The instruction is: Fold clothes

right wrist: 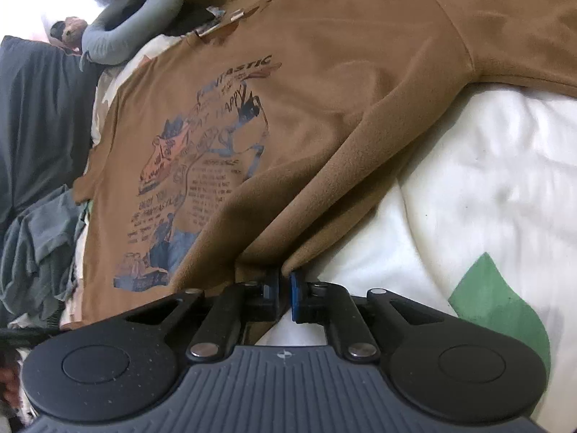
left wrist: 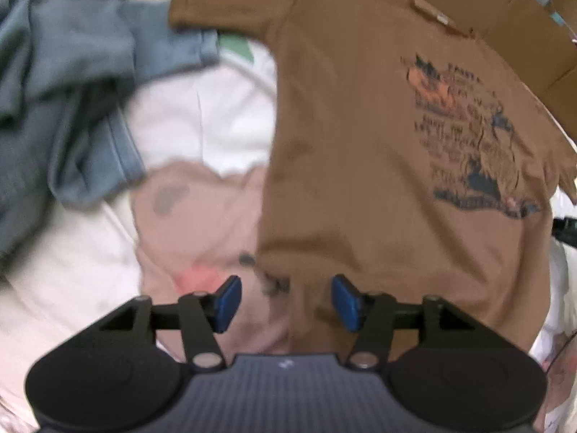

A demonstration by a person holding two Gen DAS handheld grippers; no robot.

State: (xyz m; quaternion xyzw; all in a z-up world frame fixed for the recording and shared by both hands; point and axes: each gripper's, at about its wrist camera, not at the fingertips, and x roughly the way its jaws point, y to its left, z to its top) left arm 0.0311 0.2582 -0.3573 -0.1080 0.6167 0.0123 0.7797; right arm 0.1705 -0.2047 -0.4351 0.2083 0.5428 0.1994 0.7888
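A brown T-shirt (left wrist: 360, 144) with a dark blue and orange print lies spread flat, print up, on white bedding. My left gripper (left wrist: 286, 301) hovers over the shirt's near edge. Its blue pads (left wrist: 228, 303) stand well apart and nothing is between them. In the right wrist view the same brown T-shirt (right wrist: 324, 72) fills the upper half. A fold of its side edge rises into my right gripper (right wrist: 285, 279). That gripper is shut on the fold, and the cloth pulls into a ridge toward the jaws.
A crumpled blue-grey garment (left wrist: 65, 90) and a pale pink garment (left wrist: 202, 223) lie left of the shirt. Cardboard (left wrist: 505, 18) sits behind it. The white bedding (right wrist: 487, 180) has green patches. A grey neck pillow (right wrist: 133, 25) and dark cloths (right wrist: 36, 119) are at the far side.
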